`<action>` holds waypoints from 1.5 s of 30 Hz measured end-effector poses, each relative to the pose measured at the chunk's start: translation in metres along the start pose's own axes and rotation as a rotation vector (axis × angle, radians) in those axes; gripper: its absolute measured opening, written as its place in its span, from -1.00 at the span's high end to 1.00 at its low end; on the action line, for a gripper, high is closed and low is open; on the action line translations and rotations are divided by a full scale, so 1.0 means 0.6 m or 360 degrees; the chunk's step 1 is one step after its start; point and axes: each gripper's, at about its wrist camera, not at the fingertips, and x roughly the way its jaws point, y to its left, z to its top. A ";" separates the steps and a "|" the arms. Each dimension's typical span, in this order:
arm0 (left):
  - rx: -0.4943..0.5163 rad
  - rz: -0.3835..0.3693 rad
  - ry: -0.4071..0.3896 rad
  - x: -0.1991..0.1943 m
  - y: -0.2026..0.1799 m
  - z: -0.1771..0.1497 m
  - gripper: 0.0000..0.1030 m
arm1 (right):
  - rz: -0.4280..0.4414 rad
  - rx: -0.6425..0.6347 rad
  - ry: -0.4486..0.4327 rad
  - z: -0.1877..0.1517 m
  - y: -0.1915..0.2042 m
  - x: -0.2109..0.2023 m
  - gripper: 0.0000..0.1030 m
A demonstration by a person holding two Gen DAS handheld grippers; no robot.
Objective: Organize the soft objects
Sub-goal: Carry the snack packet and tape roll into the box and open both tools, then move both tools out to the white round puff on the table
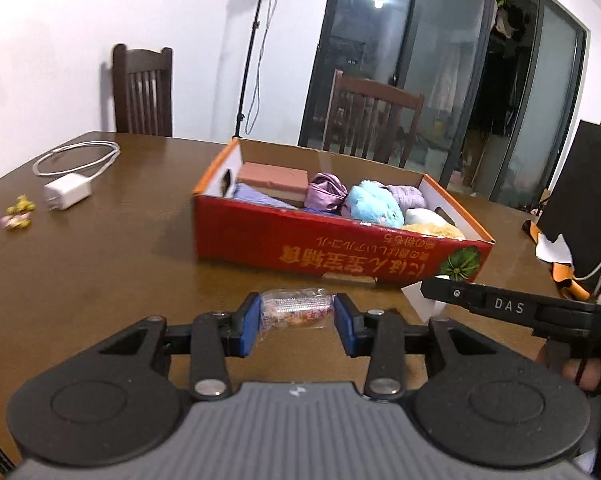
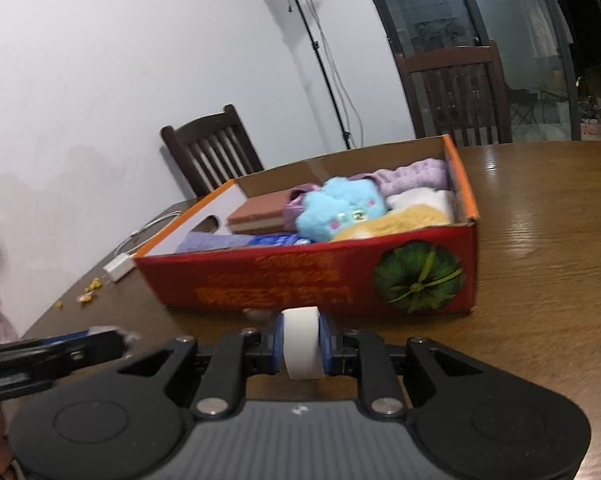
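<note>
A red cardboard box (image 1: pixel 324 250) stands on the brown table (image 1: pixel 100 264), holding a blue plush toy (image 1: pixel 374 204), a purple pouch (image 1: pixel 326 192), a brown-pink block (image 1: pixel 274 180) and other soft things. My left gripper (image 1: pixel 296 312) is shut on a clear plastic packet (image 1: pixel 294 310) just in front of the box. My right gripper (image 2: pixel 300 340) is shut on a white soft block (image 2: pixel 300 344), close to the box's front wall (image 2: pixel 300 280). The right gripper's arm shows in the left wrist view (image 1: pixel 508 306), the left one's in the right wrist view (image 2: pixel 52 352).
A white charger with cable (image 1: pixel 66 192) and small yellow-pink bits (image 1: pixel 18 212) lie at the table's left. Two dark wooden chairs (image 1: pixel 142 92) (image 1: pixel 372 120) stand behind the table. A black object (image 1: pixel 584 184) and orange-white things (image 1: pixel 556 256) sit at the right. A light stand (image 1: pixel 256 40) is behind.
</note>
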 end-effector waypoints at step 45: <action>-0.0081 -0.0062 -0.0014 0.296 0.091 0.267 -0.23 | -0.0057 -0.0001 -0.0118 0.230 0.028 0.227 -0.01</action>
